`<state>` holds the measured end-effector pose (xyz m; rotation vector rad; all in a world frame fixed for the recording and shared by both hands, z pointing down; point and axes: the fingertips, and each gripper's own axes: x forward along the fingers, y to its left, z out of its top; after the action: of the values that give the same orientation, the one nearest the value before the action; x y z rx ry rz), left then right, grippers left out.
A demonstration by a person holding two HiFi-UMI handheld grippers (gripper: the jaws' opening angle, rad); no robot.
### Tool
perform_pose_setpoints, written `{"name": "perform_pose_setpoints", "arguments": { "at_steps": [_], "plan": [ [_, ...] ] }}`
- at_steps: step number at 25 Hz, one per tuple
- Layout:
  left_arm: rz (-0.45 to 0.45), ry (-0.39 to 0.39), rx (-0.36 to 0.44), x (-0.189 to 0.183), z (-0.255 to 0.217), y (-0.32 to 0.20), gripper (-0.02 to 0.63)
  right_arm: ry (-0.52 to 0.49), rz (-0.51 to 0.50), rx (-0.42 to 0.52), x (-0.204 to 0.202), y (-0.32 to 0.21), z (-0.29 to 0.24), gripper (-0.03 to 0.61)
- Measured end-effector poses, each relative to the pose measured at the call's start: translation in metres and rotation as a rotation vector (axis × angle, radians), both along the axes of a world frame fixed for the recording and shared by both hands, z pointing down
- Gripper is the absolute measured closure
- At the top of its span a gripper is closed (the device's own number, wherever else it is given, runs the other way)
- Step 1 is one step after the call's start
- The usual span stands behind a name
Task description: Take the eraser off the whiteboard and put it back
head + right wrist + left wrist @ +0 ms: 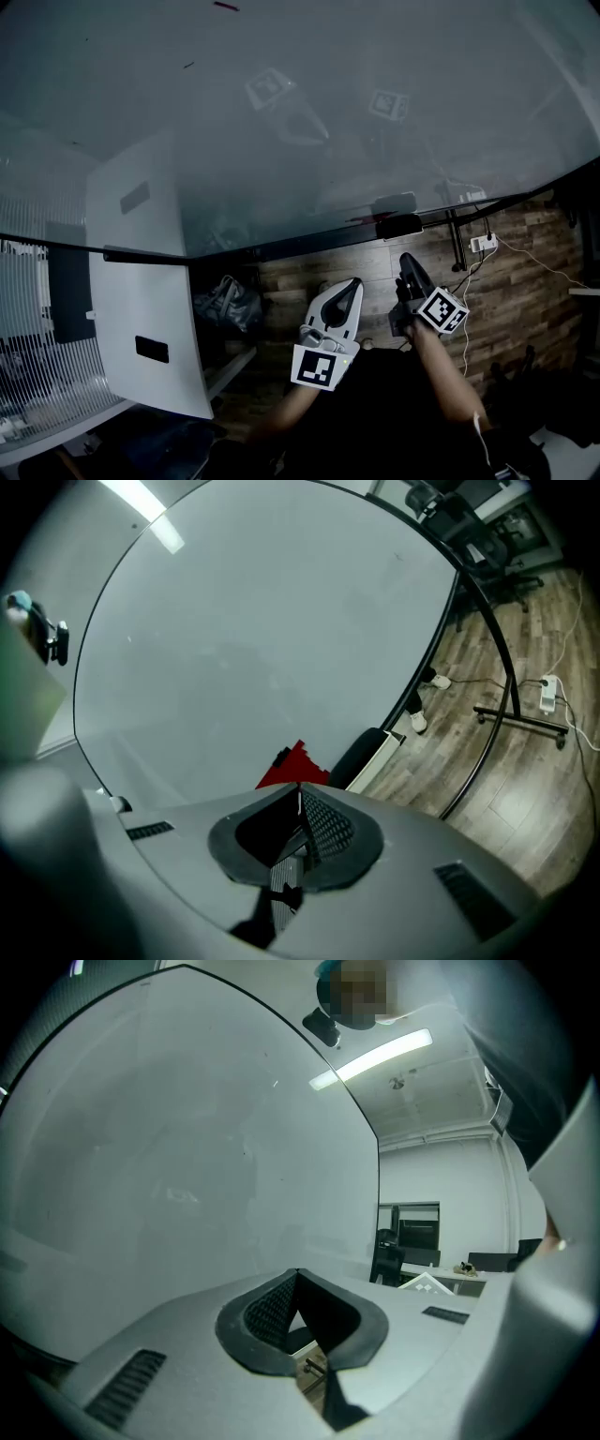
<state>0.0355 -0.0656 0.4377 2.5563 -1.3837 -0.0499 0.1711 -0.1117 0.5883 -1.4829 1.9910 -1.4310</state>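
1. Eraser (398,226) sits on the whiteboard's (328,112) lower edge, beyond the right gripper (406,259) tip, near it but apart.
2. Right gripper jaws are pressed together, holding nothing. The left gripper (353,282), on its left, is likewise closed and empty.
3. A red patch (294,767) left of the eraser is half hidden and unclear.

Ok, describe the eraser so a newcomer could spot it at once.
Find the big whiteboard and follow its dark bottom edge toward the right. The eraser sits there: a dark, rounded oblong block, unlike the jagged red patch beside it.
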Motion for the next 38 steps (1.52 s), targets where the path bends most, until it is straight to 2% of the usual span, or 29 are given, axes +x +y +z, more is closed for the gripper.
{"name": "perform_pose_setpoints", "arguments": {
  "at_steps": [8, 15, 22, 29, 38],
  "plan": [
    [-0.004, -0.001, -0.017, -0.004, 0.005, -0.009, 0.606, -0.108, 0.042, -0.071, 0.001, -0.014, 0.03, 0.552],
    [-0.009, 0.002, -0.035, -0.008, 0.009, -0.013, 0.606, -0.178, 0.047, -0.13, -0.005, -0.02, 0.051, 0.469],
    [-0.018, 0.004, -0.046, -0.012, 0.013, -0.019, 0.606, -0.256, 0.088, -0.19, -0.007, -0.026, 0.072, 0.422],
    [-0.035, 0.004, -0.063, -0.021, 0.017, -0.024, 0.606, -0.291, 0.134, -0.2, -0.001, -0.035, 0.079, 0.391],
    [-0.041, 0.008, -0.064, -0.024, 0.017, -0.028, 0.606, -0.343, 0.162, -0.206, -0.002, -0.044, 0.079, 0.387]
  ]
}}
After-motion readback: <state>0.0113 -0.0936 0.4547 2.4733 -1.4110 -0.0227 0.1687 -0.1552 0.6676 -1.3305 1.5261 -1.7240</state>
